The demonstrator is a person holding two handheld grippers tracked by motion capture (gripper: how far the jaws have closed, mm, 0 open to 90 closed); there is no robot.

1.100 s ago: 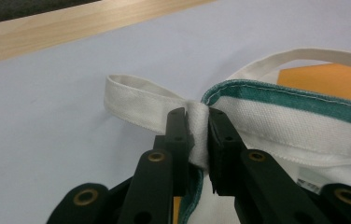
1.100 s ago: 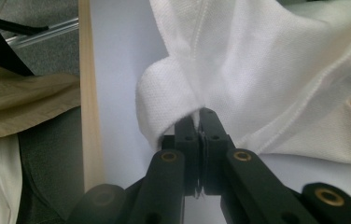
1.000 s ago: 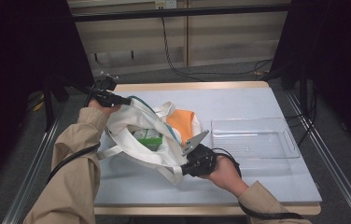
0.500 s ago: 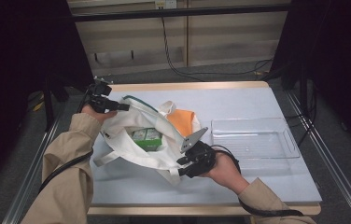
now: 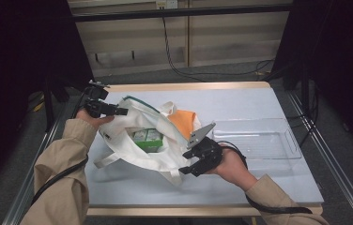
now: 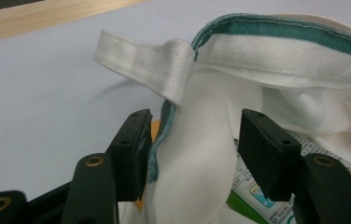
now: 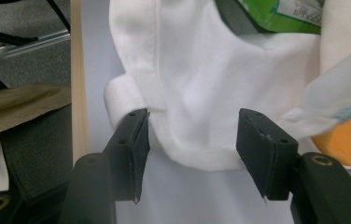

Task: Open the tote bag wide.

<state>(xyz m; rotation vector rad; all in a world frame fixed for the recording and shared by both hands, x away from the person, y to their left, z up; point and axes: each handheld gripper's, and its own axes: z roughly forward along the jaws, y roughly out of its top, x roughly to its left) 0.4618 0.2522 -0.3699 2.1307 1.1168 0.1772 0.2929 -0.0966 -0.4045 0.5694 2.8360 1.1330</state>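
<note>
Both grippers, left [image 5: 118, 111] & right [image 5: 189, 166], just opened, releasing tote bag [image 5: 137, 136].

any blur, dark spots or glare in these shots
High view: surroundings fall into near-black, while the table is evenly lit and the clear tray shows faint sheen. Left gripper view: white bag sharp, its near jaws slightly soft. Right gripper view: bag fabric bright and nearly washed out, near jaws soft.
</note>
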